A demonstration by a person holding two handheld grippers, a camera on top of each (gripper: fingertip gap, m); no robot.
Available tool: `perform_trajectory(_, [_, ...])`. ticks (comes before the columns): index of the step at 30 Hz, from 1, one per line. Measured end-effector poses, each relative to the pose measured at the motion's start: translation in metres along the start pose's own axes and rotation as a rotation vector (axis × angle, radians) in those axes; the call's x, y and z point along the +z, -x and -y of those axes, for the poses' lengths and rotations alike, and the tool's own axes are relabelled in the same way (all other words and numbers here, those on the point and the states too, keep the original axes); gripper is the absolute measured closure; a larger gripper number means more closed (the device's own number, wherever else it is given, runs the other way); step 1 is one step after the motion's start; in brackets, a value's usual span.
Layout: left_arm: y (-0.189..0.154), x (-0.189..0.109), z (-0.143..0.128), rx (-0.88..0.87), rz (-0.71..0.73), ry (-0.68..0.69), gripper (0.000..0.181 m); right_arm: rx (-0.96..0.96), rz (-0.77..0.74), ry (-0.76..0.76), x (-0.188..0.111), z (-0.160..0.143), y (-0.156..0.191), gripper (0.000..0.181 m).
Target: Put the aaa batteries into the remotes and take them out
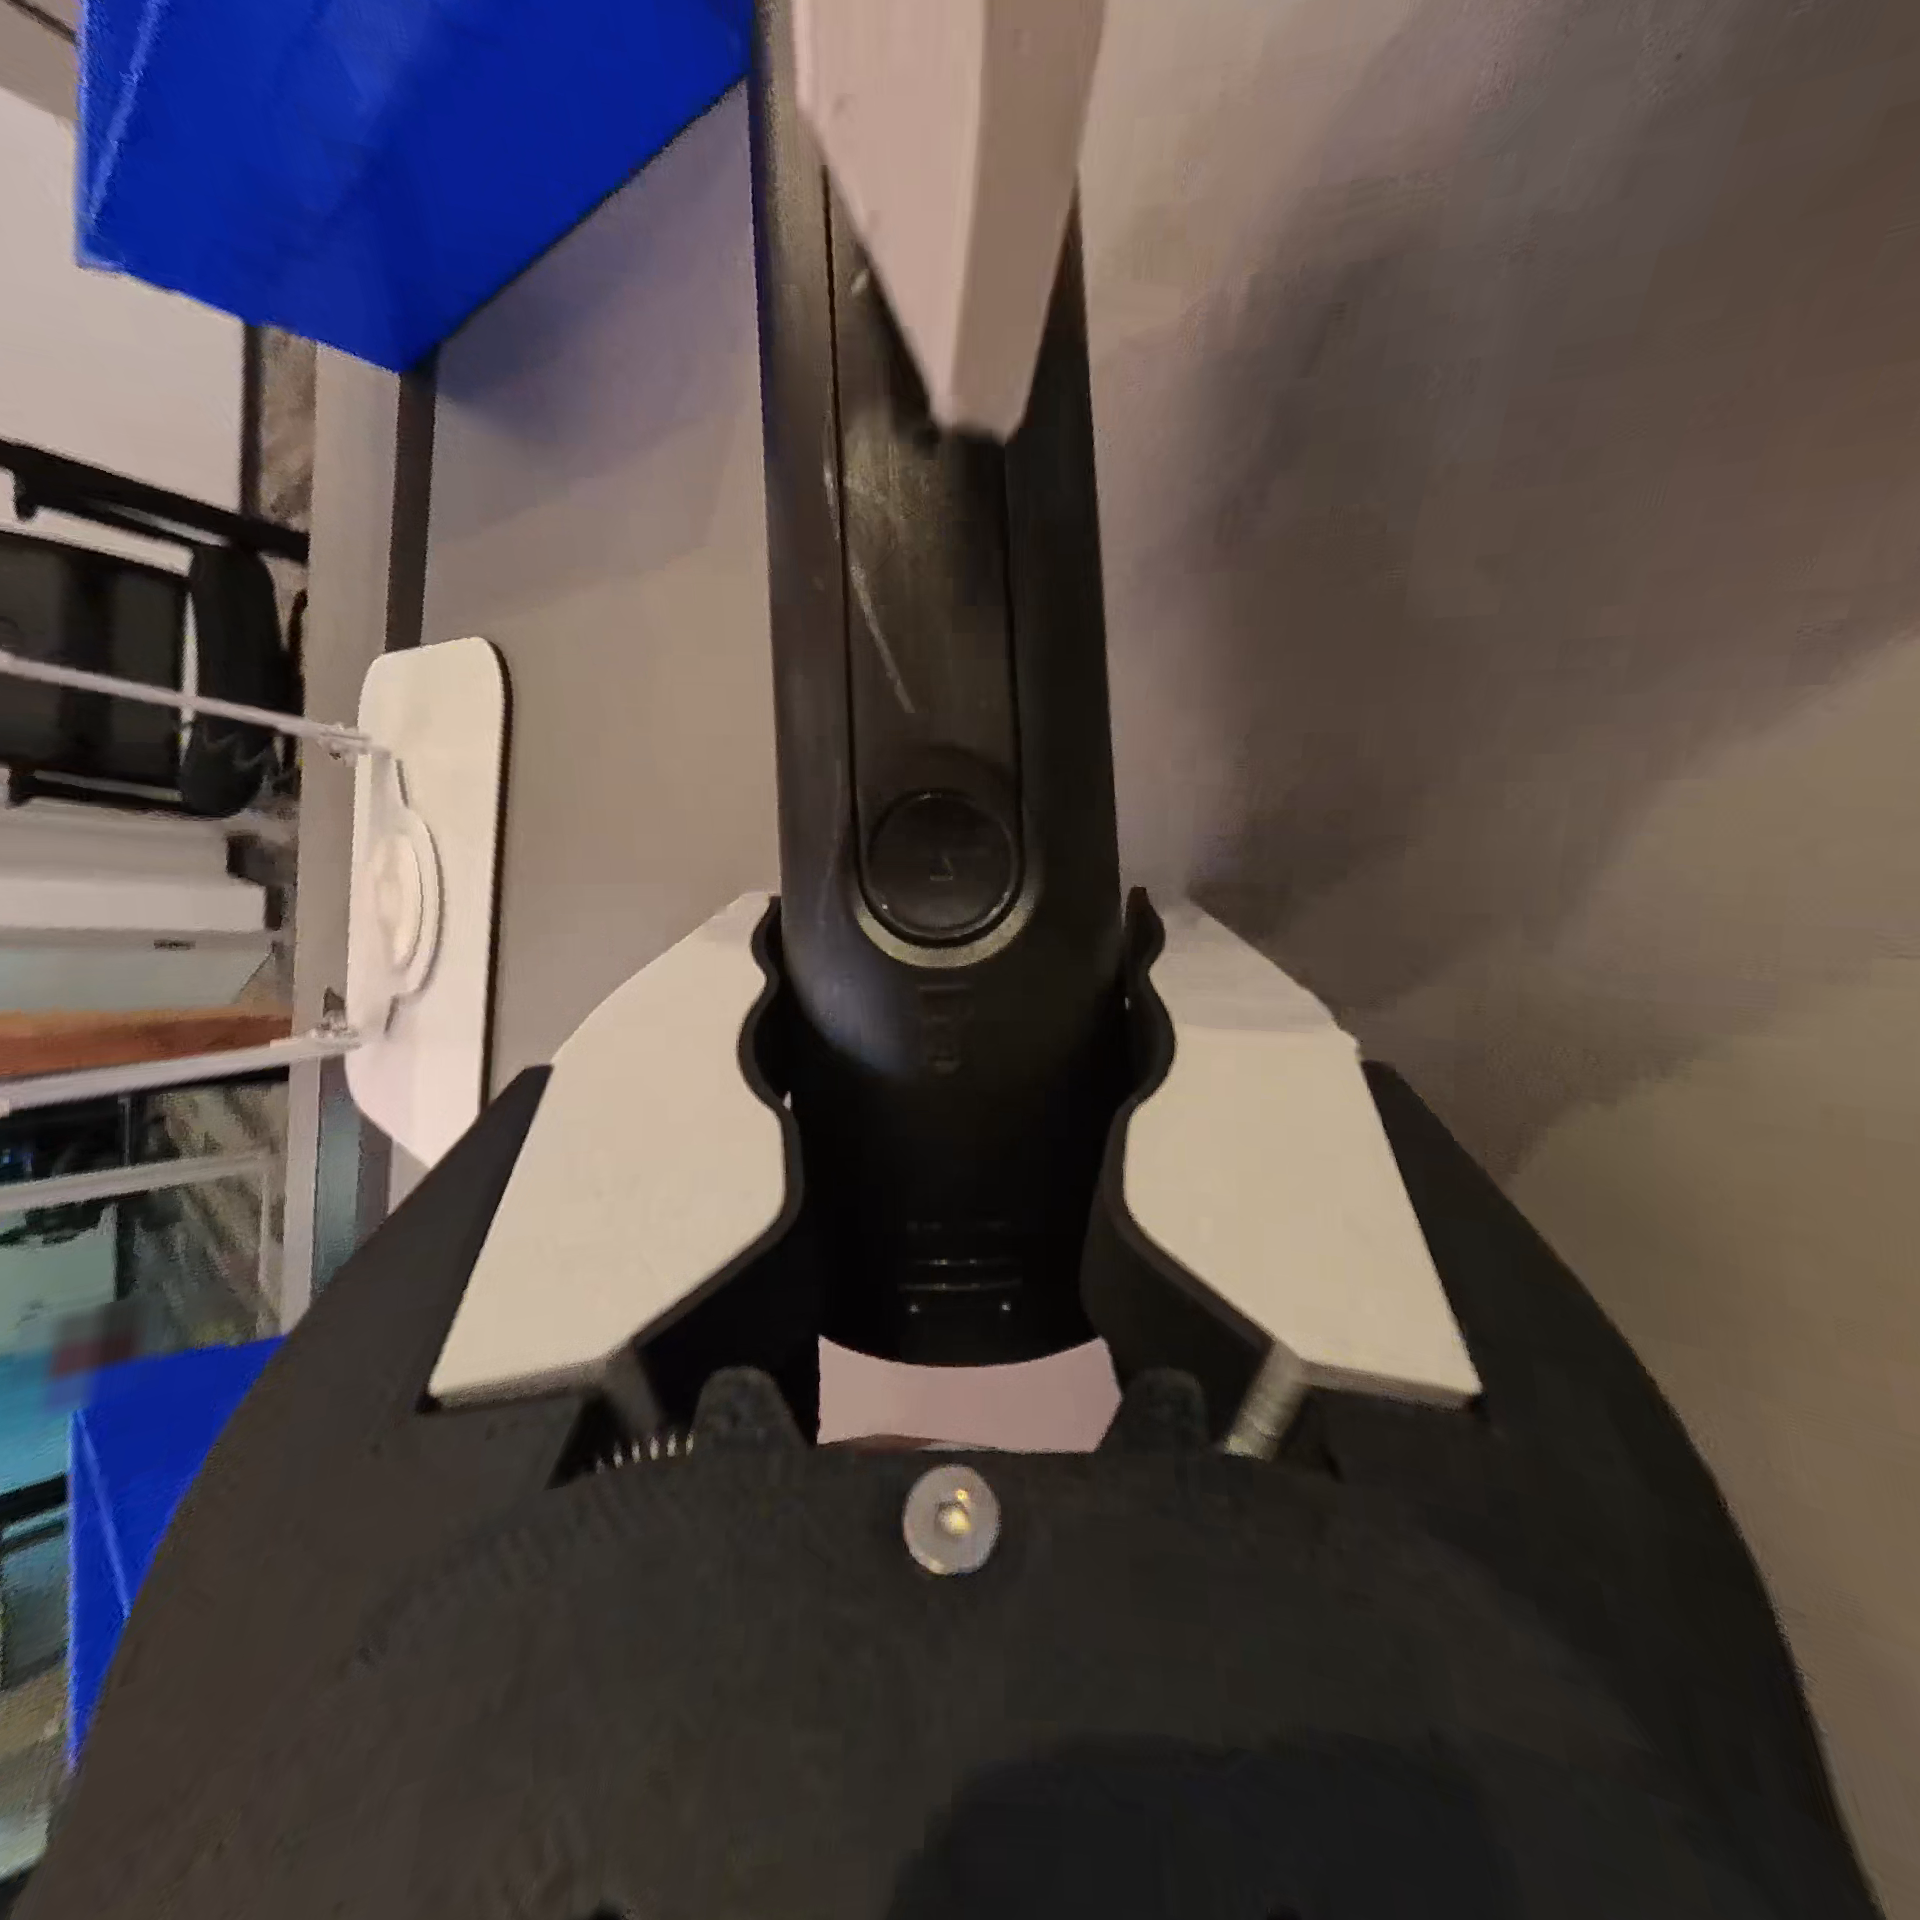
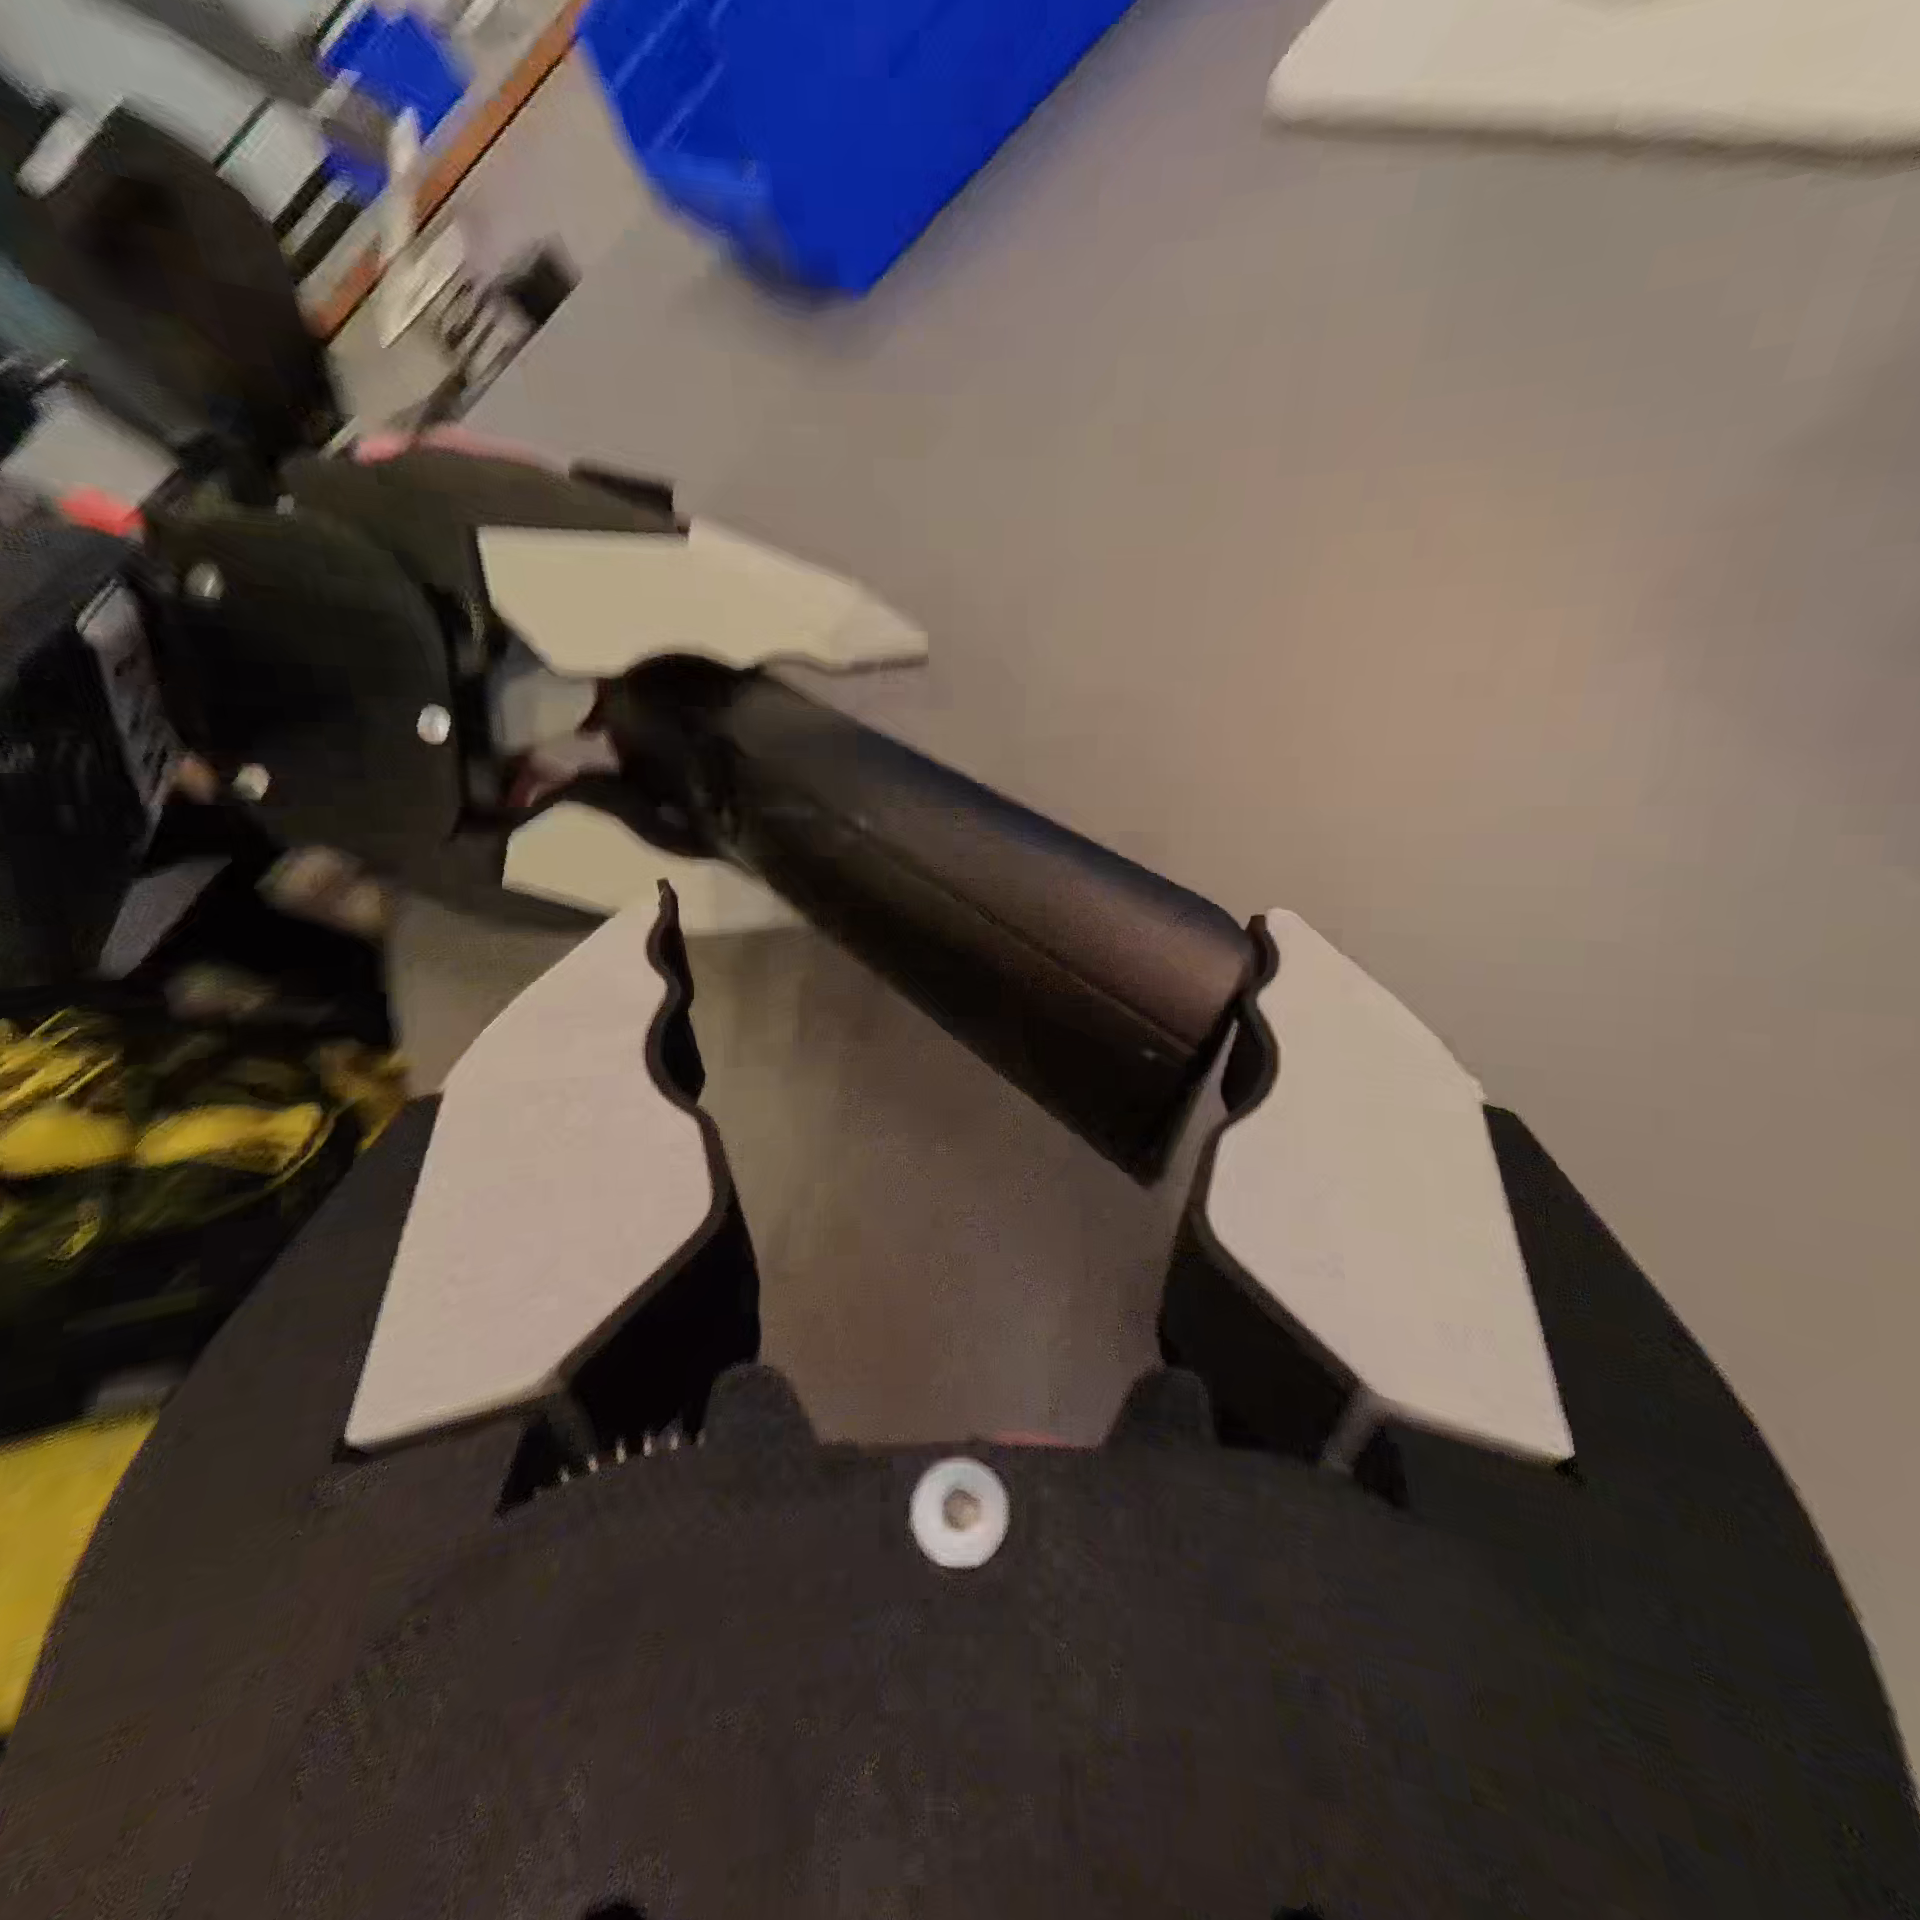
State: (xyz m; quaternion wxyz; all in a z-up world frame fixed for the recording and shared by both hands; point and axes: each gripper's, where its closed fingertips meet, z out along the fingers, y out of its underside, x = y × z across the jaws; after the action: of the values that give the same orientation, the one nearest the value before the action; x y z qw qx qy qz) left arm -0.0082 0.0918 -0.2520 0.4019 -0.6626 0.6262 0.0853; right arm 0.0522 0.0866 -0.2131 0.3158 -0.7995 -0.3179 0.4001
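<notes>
My left gripper is shut on the near end of a black remote, held above the grey table with its long seamed face and a round button toward the camera. One white finger of my right gripper lies against the remote's far part. In the right wrist view my right gripper is open, and the remote's free end rests against the inner side of its right finger. The left gripper holds the other end. No batteries are in view.
A blue bin stands on the grey table beyond the remote and also shows in the left wrist view. A white pad lies at the far right. A white plate-like piece and shelving are at the left. Yellow and black clutter lies at the left. The tips of one gripper are about 8 cm away from the tips of the other.
</notes>
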Motion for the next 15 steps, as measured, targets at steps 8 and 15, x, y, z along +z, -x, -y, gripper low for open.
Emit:
perform_trajectory(8, [-0.008, -0.003, 0.007, 0.032, 0.124, 0.016, 0.12, -0.016, -0.411, -0.082, 0.013, -0.014, -0.015, 0.048])
perform_trajectory(15, [-0.01, -0.011, 0.013, 0.025, 0.171, -0.069, 0.12, 0.046, -0.292, -0.089, 0.018, -0.018, -0.012, 0.054])
